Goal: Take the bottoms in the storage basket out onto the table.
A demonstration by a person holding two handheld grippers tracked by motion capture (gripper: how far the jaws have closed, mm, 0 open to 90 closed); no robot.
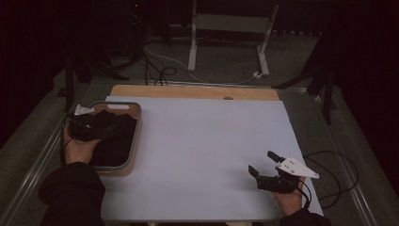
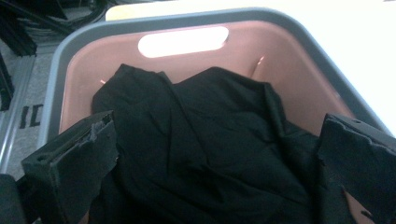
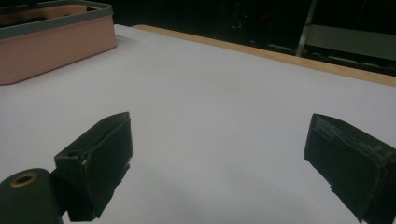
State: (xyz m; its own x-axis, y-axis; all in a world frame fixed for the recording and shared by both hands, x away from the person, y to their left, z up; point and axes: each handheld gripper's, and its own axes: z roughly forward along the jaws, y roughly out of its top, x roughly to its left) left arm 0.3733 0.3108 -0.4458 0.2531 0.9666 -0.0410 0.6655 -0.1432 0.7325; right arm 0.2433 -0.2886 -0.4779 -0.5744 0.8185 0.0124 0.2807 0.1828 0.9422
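At the left of the high view, the left gripper (image 1: 89, 127) hangs over a basket (image 1: 133, 141) that sits at the left edge of the surface (image 1: 202, 150). The person's left hand (image 1: 77, 148) holds it from below in the frame, a dark sleeve (image 1: 73, 193) running to the lower left corner. The basket has a grey rim and pink walls, and a black cloth (image 1: 115, 136) lies crumpled inside it, covering most of the floor.

In the left gripper view, the cloth (image 2: 201, 144) spreads across the middle and lower frame, with the basket's (image 2: 299, 65) far wall and its bright handle slot at the top. The left gripper (image 2: 215, 154) has its jaws wide apart, one at the lower left and one at the lower right of the frame, with the cloth between and beneath them; whether they touch the cloth I cannot tell, and nothing is clamped.

The middle of the high view is bare white surface, with a wooden strip (image 1: 193, 92) along its far edge.

At the lower right of the high view, the right gripper (image 1: 264, 164) rests low over the surface, well apart from the basket, its jaws apart and pointing to the upper left. In the right gripper view, the right gripper (image 3: 219, 154) is spread wide over plain white surface (image 3: 219, 93), holding nothing, and the basket (image 3: 56, 46) sits at the upper left of the frame.
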